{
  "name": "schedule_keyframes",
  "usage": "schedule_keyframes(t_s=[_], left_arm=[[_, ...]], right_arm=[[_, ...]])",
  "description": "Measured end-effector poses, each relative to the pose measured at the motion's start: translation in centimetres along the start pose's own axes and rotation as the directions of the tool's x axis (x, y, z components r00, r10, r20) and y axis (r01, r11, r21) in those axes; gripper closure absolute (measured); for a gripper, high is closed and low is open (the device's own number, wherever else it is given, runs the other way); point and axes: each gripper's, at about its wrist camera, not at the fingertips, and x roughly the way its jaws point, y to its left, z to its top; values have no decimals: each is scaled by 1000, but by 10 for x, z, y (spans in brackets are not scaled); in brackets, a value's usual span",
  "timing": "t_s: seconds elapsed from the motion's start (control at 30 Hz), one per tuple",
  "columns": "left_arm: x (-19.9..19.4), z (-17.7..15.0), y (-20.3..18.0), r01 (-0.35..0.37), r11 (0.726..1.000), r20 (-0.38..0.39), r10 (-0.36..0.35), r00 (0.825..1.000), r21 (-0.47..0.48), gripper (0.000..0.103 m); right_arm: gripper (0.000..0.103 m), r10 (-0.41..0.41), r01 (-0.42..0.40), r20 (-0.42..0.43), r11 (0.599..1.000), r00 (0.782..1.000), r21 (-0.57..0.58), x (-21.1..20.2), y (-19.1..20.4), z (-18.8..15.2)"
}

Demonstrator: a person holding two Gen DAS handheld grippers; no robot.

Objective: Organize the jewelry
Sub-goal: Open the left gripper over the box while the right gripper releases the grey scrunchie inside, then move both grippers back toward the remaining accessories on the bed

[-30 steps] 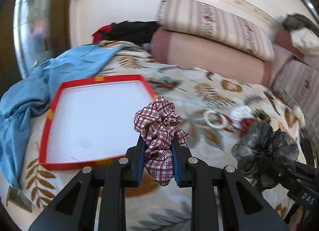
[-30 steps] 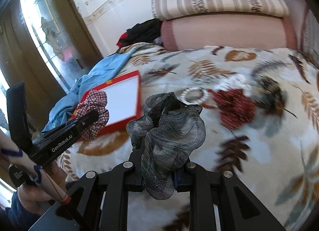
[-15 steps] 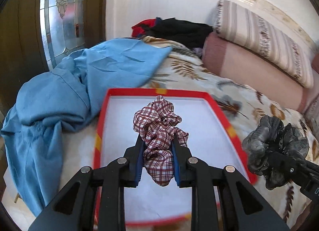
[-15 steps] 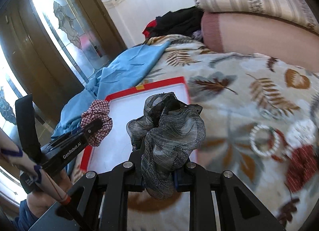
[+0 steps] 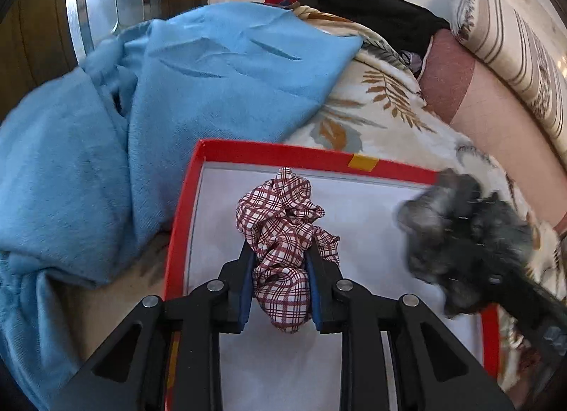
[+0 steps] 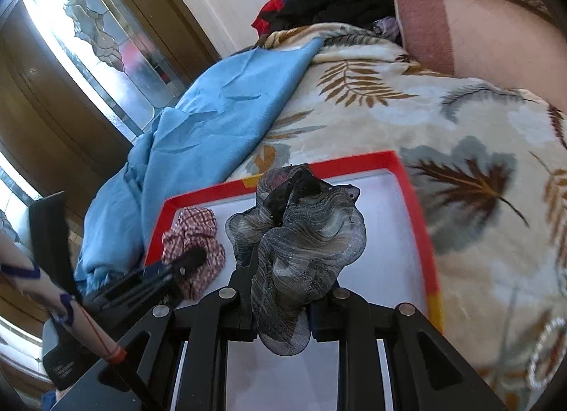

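My left gripper (image 5: 281, 262) is shut on a red-and-white plaid scrunchie (image 5: 283, 219), held over the white floor of a red-rimmed tray (image 5: 283, 152). My right gripper (image 6: 280, 271) is shut on a grey shimmery scrunchie (image 6: 301, 233), also hanging over the same tray (image 6: 418, 219). In the left wrist view the grey scrunchie (image 5: 464, 233) shows blurred at the right, above the tray's right side. In the right wrist view the plaid scrunchie (image 6: 193, 237) sits in the left gripper (image 6: 191, 258) near the tray's far left corner.
The tray lies on a leaf-patterned bedspread (image 6: 460, 127). A blue cloth (image 5: 177, 92) is bunched along its left side. Dark and red clothes (image 5: 354, 3) and striped bolsters (image 5: 514, 56) lie behind. A person's sleeve (image 6: 53, 290) shows at the lower left.
Both grippers have swept left across the bed with their scrunchies, from beside the tray to above it. The bangles and other scrunchies on the bedspread have left the view.
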Motion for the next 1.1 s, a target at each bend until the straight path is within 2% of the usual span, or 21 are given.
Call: schedule_keyframes(t_s=[0.07, 0.1, 0.17, 0.2, 0.23, 0.27, 0.3, 0.37, 0.47, 0.57, 0.6, 0.73, 0.83, 0.97, 1.1], left_arm=[[-1, 3, -2, -14, 1000, 29, 14, 999, -1, 77], [0, 4, -3, -43, 999, 43, 42, 998, 5, 71], [2, 4, 0, -39, 999, 47, 39, 998, -3, 61], [4, 5, 1, -38, 999, 45, 38, 998, -7, 54], [5, 5, 4, -33, 999, 44, 34, 998, -17, 50], [4, 5, 7, -21, 999, 50, 23, 998, -30, 45], [1, 5, 10, -1, 999, 60, 4, 998, -40, 45], [-2, 4, 13, 11, 999, 74, -7, 997, -48, 43], [-14, -1, 15, 42, 998, 69, -39, 997, -44, 41], [-31, -15, 20, 49, 997, 110, -42, 993, -61, 29], [-33, -22, 20, 60, 996, 109, -53, 993, -68, 28], [-42, -38, 14, 14, 999, 125, -10, 992, -38, 29], [-47, -45, 16, 31, 998, 110, -26, 994, -45, 29], [-58, -63, 8, 35, 999, 108, -35, 994, -6, 29], [-75, -77, -1, 47, 999, 138, -49, 989, 18, 29]], right_arm=[[80, 20, -20, -6, 1000, 1000, 13, 15, 2, 8], [80, 23, -23, -11, 1000, 1000, 15, 21, 2, 10], [74, 12, -12, -16, 1000, 1000, 19, 31, 4, 15], [59, 14, -14, -18, 1000, 1000, 21, 34, 4, 16], [52, 16, -16, -23, 1000, 1000, 23, 35, 4, 16], [39, 10, -9, -18, 1000, 1000, 20, 35, 4, 15], [28, 4, -4, -8, 1000, 1000, 15, 33, 3, 14], [20, -15, 14, 16, 1000, 1000, 7, 26, 2, 12], [20, -12, 11, 32, 1000, 999, 16, 12, -3, 4], [18, -24, 24, 53, 1000, 998, 2, 2, -1, -9], [18, -34, 34, 56, 999, 998, -3, 1, 0, -12], [18, -62, 64, 59, 998, 996, -22, -4, 4, -19], [18, -68, 69, 44, 998, 997, -12, -10, 2, -25], [18, -77, 77, 50, 997, 996, 7, -27, 1, -46], [18, -76, 73, 66, 996, 995, 53, -46, -5, -64]])
